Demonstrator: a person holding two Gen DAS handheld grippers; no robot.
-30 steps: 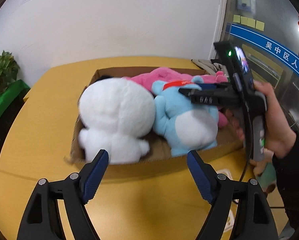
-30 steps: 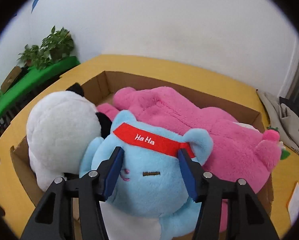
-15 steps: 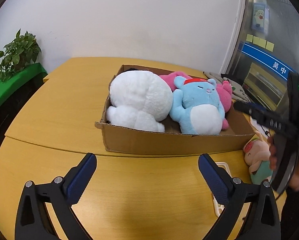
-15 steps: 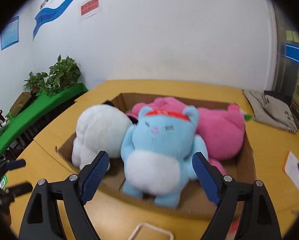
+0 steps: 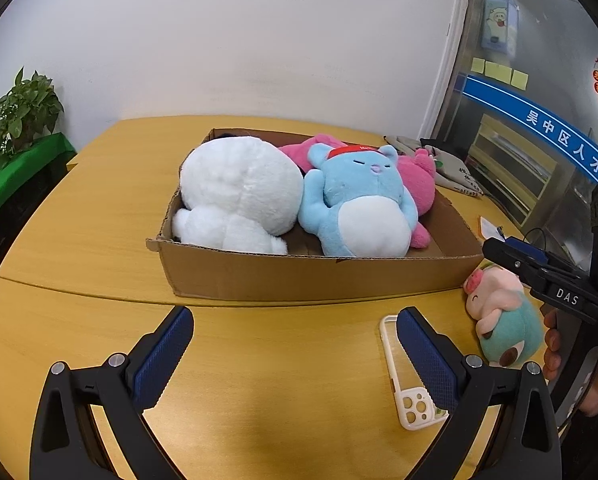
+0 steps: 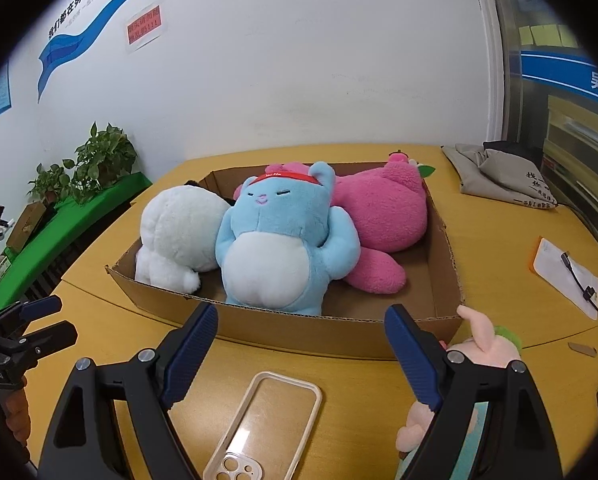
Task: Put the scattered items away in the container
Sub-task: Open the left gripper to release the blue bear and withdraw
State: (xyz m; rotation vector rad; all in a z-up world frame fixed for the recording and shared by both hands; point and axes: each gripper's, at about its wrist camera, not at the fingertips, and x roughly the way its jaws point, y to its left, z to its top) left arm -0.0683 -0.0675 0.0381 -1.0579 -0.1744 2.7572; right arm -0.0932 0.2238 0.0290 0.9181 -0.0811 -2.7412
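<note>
Yellow wooden table (image 5: 99, 216) meets white wall (image 5: 259, 40); plant (image 5: 19, 116) left

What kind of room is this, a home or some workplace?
Probably an office or public service room, not a home: a wall slogan banner in Chinese, a blue sign strip on glass doors, sticky notes, and a wooden meeting table.

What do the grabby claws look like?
Each one is a black frame with silver bolts and two ridged blue pads. The left gripper and right gripper match. The right one, seen from the left camera, has white letters "DAS" and a green light.
</note>
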